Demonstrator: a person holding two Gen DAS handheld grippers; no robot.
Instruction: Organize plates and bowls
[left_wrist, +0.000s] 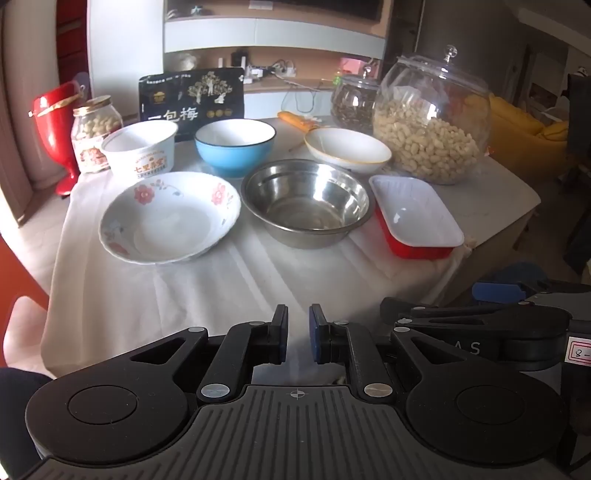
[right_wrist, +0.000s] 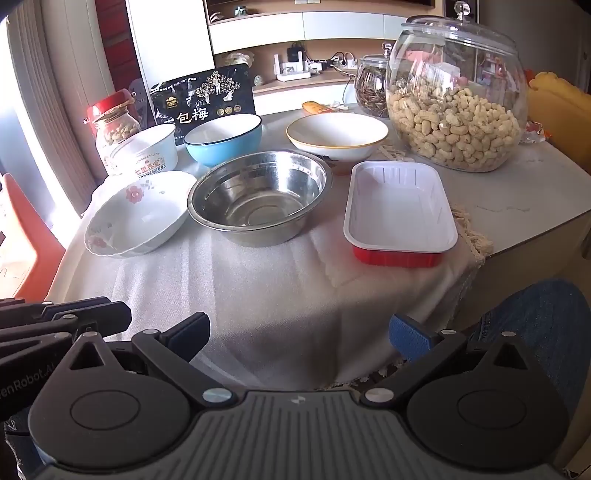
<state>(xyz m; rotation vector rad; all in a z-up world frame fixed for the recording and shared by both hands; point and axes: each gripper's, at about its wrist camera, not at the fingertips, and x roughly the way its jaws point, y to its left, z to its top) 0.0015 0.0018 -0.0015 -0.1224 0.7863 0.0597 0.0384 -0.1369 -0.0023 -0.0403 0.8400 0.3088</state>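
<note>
You are in a home living or dining room. The cloth-covered counter (right_wrist: 280, 295) carries everyday bowls, and on it, just right of the steel bowl (right_wrist: 258, 197), stands a big glass jar of peanuts (right_wrist: 456, 110). Beyond that jar sit a yellow sofa (left_wrist: 524, 136) and wall shelving (right_wrist: 306, 48) with chargers and cables.
</note>
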